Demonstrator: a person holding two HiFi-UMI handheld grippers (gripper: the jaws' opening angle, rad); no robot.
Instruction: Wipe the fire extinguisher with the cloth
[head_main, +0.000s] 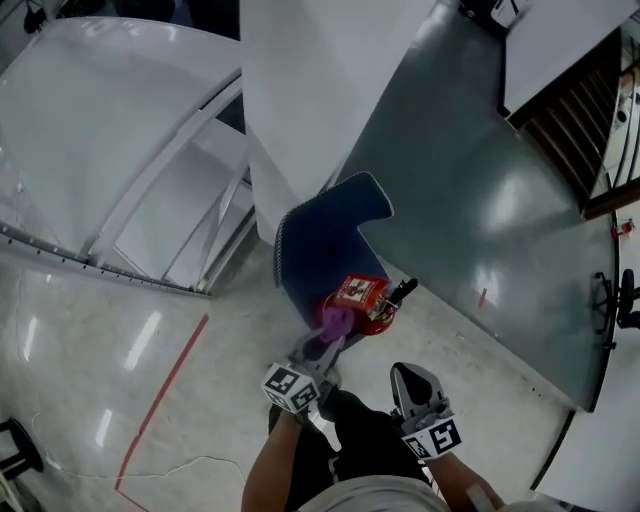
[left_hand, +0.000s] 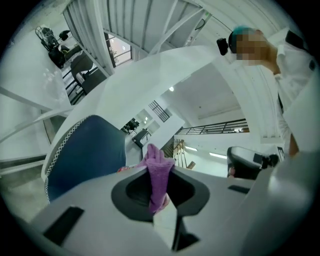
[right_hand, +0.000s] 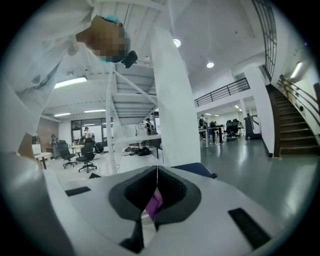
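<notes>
- Where the head view looks down, the extinguisher (head_main: 365, 300) stands on the floor against the near edge of a blue mat (head_main: 320, 245), with a white pillar (head_main: 310, 90) beyond it.
- The purple cloth (head_main: 337, 322) touches the extinguisher's left side, held by the left gripper (head_main: 325, 345).
- The right gripper (head_main: 408, 375) hangs near the extinguisher on its right, apart from it and from the cloth.
- Left gripper view: its 2 jaws are clamped on the cloth (left_hand: 157, 160), which sticks up past the left gripper (left_hand: 160, 187). The mat (left_hand: 85, 150) rises at left.
- Right gripper view: the 2 jaws of the right gripper (right_hand: 157, 172) meet in a thin line. A purple sliver (right_hand: 154, 202) shows low between them, and I cannot tell what it is. The pillar (right_hand: 172, 100) stands ahead, with the mat (right_hand: 195, 169) at its foot.
</notes>
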